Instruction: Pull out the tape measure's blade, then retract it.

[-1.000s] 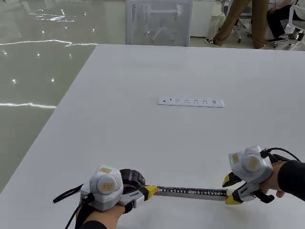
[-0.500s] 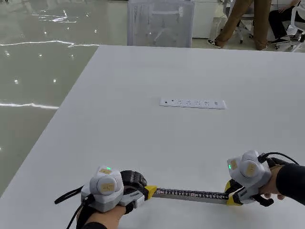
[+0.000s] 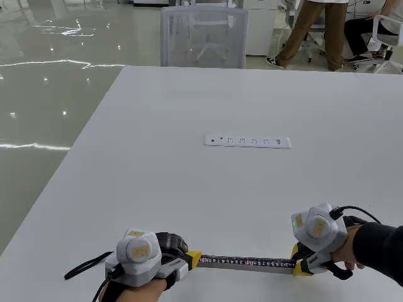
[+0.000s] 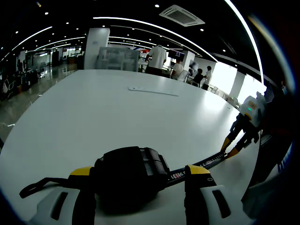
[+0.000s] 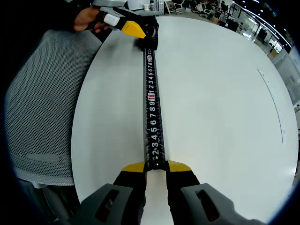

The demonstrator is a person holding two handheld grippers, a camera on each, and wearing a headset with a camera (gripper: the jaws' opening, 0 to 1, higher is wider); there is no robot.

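Since a second ago the right tool (image 3: 297,265) has sunk closer to the desk (image 3: 252,195) and its yellow tips have drawn together, while the blade (image 3: 245,261) spans about the same length, so the pull looks finished or nearly so. From the head view, the tape measure (image 3: 171,243) sits at the near left edge of the desk, clamped in the left tool (image 3: 191,258), its black strap (image 3: 85,265) trailing to the left. The blade runs low over the desk to the right tool at near right, and a white power strip (image 3: 247,141) lies well beyond, toward the far side. The left gripper view shows the jaws closed around the black case, the blade leaving to the right toward the other tool. The right gripper view shows the jaws pinching the blade's end, its numbers running straight away to the case. Retracting remains: judging from this, the right tool should ease the end back toward the case rather than let it snap.
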